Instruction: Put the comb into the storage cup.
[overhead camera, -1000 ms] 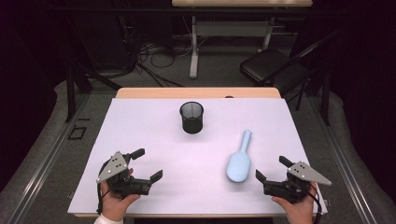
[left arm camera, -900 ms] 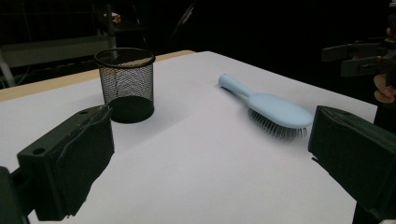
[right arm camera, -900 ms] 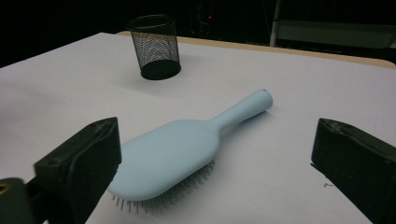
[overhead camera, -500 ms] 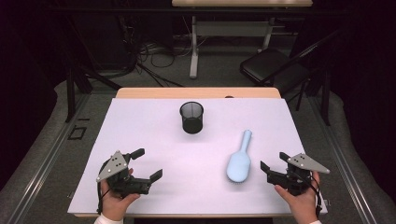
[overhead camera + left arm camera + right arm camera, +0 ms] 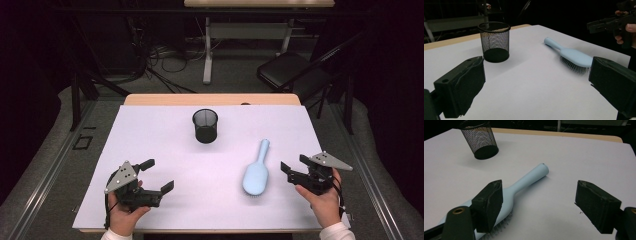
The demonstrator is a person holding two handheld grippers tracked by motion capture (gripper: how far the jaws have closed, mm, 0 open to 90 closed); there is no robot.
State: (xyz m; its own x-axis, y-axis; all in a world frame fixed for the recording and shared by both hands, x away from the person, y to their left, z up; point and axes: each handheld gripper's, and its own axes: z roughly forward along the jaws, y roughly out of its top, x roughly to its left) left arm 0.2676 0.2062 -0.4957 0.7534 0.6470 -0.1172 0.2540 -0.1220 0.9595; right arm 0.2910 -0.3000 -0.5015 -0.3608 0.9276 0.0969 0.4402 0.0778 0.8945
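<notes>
In the high view, the brush is seen lying flat on the white sheet, bristles down, handle toward the far edge, well apart from the cup. The right gripper is held just beside the brush head, its jaws parted and having just been closing, nothing between them. The left gripper is held near the front edge, jaws spread and empty. In the left gripper view, cup and brush are framed between wide jaws. In the right gripper view, the brush is seen past the left jaw, ungrasped.
</notes>
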